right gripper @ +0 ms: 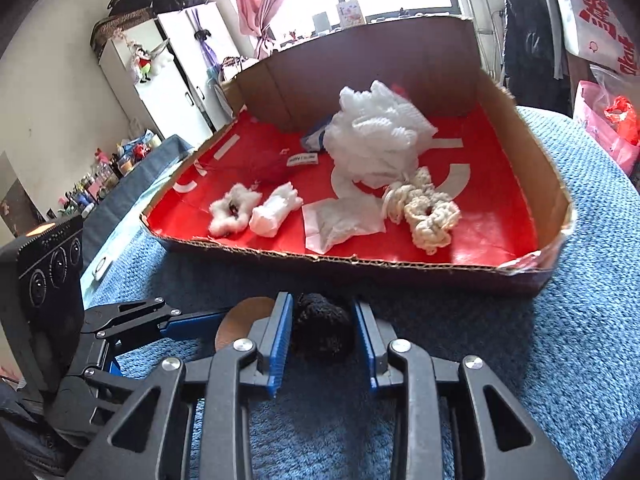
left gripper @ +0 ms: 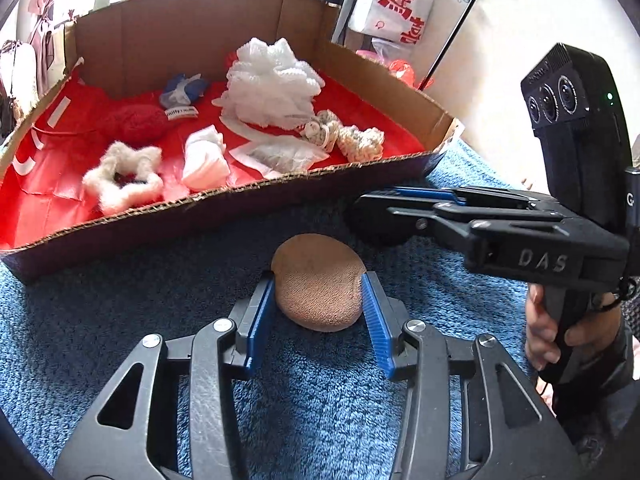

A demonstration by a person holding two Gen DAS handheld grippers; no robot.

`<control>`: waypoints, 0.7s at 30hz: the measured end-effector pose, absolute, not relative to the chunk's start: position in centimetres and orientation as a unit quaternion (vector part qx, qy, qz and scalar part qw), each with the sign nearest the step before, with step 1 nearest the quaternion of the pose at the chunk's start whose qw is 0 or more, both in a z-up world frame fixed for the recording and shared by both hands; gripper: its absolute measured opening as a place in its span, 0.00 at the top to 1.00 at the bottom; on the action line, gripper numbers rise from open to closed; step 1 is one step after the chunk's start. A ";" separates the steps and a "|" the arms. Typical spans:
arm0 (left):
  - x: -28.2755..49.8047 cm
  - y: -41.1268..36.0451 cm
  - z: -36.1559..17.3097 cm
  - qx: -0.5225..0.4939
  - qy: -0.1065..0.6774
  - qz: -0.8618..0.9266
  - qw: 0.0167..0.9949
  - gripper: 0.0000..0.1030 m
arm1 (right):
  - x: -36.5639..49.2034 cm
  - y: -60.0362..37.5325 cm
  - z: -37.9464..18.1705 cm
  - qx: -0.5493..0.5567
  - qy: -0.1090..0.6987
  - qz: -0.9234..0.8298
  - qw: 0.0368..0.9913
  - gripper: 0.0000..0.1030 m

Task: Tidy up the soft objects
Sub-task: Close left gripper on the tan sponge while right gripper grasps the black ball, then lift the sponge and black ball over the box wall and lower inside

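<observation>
left gripper [left gripper: 318,300]: narrowed onto the tan sponge pad [left gripper: 318,284], both blue pads against its flanks, so gripping it; pad flat on the blue towel [left gripper: 120,320], just in front of the cardboard box [left gripper: 200,204].
right gripper [right gripper: 323,328]: drawn in about the black fuzzy ball [right gripper: 322,330]; left pad appears to touch the fluff, right pad close beside it, contact there hard to confirm in the dark pile; ball also on the towel, just in front of the box's near wall.
handling, sponge pad: likely light, springy, matte and not slippery; squeezes under pressure, so a gentle pinch across the narrow waist, as now, should do; no risk of breakage.
handling, fuzzy ball: probably near weightless and very compressible; fibres may give before the core does, so best taken through the middle, deep between the pads.
inside the box: white mesh puff [left gripper: 272,80] toward the far wall, cream knitted scrunchie [right gripper: 428,212] and white fluffy ring [left gripper: 124,178] near the front wall, all on the red lining.
left wrist view only: sponge pad's full outline, the hand [left gripper: 544,332] round the right gripper's handle.
right wrist view only: the fuzzy ball itself, merely a dark edge under the fingers in the other view; sponge pad reduced to a tan sliver left of the ball; more of the box's right-hand wall.
</observation>
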State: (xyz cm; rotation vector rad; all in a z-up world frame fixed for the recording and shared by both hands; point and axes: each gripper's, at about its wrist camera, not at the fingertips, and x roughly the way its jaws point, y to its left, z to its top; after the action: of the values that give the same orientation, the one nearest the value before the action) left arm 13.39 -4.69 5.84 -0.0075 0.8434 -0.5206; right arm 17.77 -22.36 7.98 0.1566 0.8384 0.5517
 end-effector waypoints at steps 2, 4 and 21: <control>13.0 -4.4 6.5 -0.002 0.395 -0.251 0.884 0.61 | 17.2 -22.6 8.6 0.077 0.395 0.260 0.878 0.68; 12.6 -3.9 7.2 -0.004 0.384 -0.251 0.889 0.61 | 16.7 -22.8 8.9 0.078 0.392 0.258 0.880 0.68; 12.2 1.0 10.8 -0.024 0.344 -0.226 0.911 0.61 | 15.2 -21.7 10.2 0.071 0.383 0.259 0.884 0.68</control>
State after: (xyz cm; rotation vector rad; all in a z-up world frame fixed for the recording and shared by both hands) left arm 12.18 0.96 10.79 -0.0486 0.7092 -0.4655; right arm 15.25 -21.69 10.17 0.1475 0.7968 0.5381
